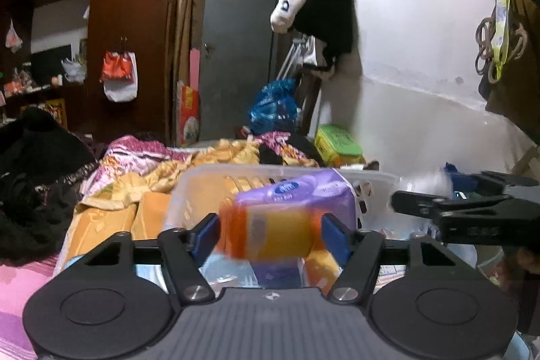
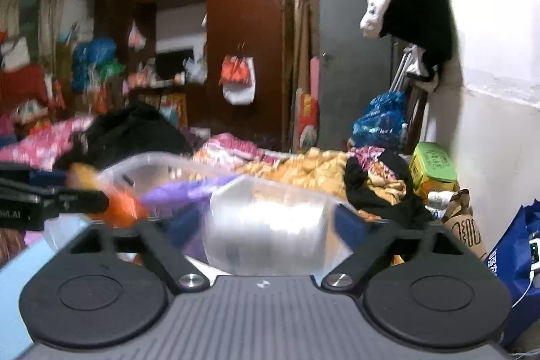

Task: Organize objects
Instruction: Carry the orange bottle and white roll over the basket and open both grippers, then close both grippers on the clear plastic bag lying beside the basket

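My left gripper point(image 1: 270, 233) is shut on an orange and yellow bottle point(image 1: 270, 233), held sideways above a clear plastic bin point(image 1: 216, 177). A purple tissue pack point(image 1: 303, 194) lies in the bin behind the bottle. My right gripper point(image 2: 270, 231) is shut on a clear plastic container point(image 2: 270, 231), just right of the bin point(image 2: 152, 161). The right gripper also shows at the right in the left wrist view point(image 1: 465, 208). The left gripper with the orange bottle point(image 2: 121, 204) shows at the left in the right wrist view.
The bin sits on a bed with yellow and pink blankets point(image 1: 128, 171) and black clothes point(image 1: 37, 177). A green and yellow box point(image 2: 435, 167), a paper bag point(image 2: 465, 225) and a blue bag point(image 2: 519, 258) lie by the white wall. A wardrobe and grey door stand behind.
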